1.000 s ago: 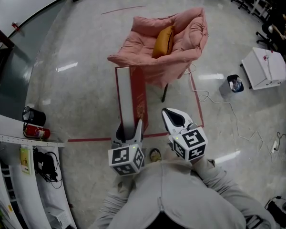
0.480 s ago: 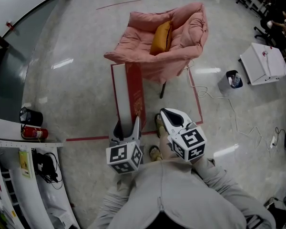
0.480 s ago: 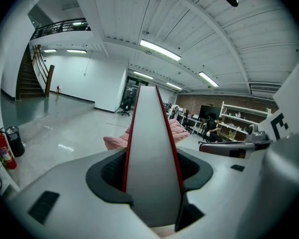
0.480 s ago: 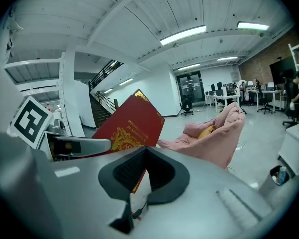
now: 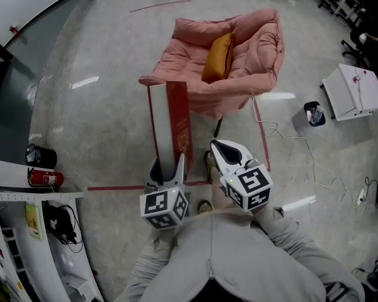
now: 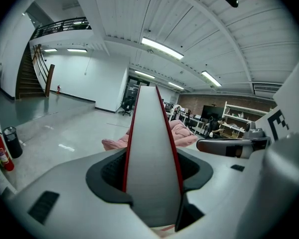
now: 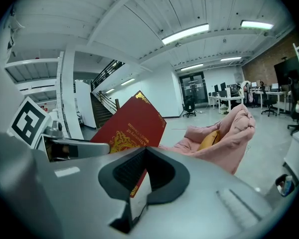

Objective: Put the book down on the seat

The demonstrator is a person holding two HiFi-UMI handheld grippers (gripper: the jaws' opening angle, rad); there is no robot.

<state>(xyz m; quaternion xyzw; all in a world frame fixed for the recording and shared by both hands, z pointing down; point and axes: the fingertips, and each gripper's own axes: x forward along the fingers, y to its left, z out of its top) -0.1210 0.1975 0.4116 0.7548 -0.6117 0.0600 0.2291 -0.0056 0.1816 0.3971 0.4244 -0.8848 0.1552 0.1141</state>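
A large red book (image 5: 170,121) with white page edges stands on edge, and my left gripper (image 5: 170,165) is shut on its near end. In the left gripper view the book (image 6: 152,143) fills the gap between the jaws of that gripper (image 6: 152,198). Its far end reaches the front edge of a pink padded chair (image 5: 189,58), whose seat holds an orange cushion (image 5: 216,58). My right gripper (image 5: 222,148) hovers beside the book on the right, shut and holding nothing. In the right gripper view the book's cover (image 7: 132,126) shows to the left of the chair (image 7: 224,133).
Red tape lines (image 5: 120,186) mark the glossy floor around the chair. A fire extinguisher (image 5: 45,178) and a black bin (image 5: 41,155) stand at the left. A white box (image 5: 359,90), a small bin (image 5: 312,113) and a cable (image 5: 302,150) lie to the right.
The book's far end has come nearer to the chair's front edge. Both grippers keep the same pose, and the left grip is unchanged.
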